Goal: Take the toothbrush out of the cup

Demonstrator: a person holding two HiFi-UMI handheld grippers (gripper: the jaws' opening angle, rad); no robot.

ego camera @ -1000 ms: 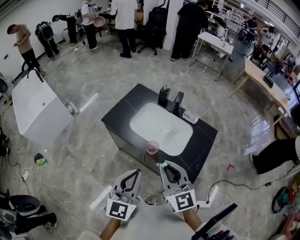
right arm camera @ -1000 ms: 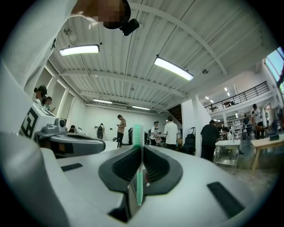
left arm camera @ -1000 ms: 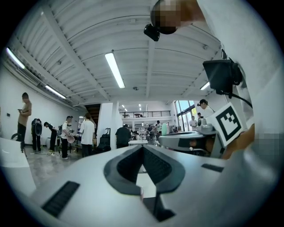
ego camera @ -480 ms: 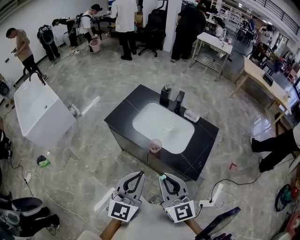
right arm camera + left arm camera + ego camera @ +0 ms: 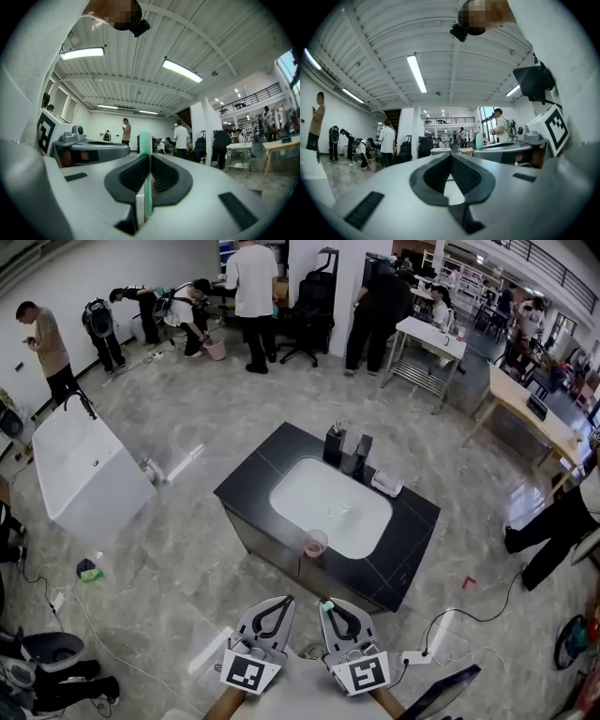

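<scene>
Two grippers are held side by side in front of the counter's point(image 5: 251, 486) near edge and apart from it. Both point forward, about level. The head view shows only a small green tip at the right gripper point(image 5: 325, 605). The right gripper view shows that its jaws are clenched on the toothbrush point(image 5: 145, 140): the green handle runs between the pads and the bristle head stands beyond the tips. In the left gripper view, the left gripper point(image 5: 451, 155) has its jaws pressed together with nothing between them. Only the head view shows the pink cup point(image 5: 316, 543). It stands at the counter's near edge, just beside the basin point(image 5: 330, 504), well apart from the toothbrush. Compared with one second before, both grippers are farther from that near edge and from the cup.
</scene>
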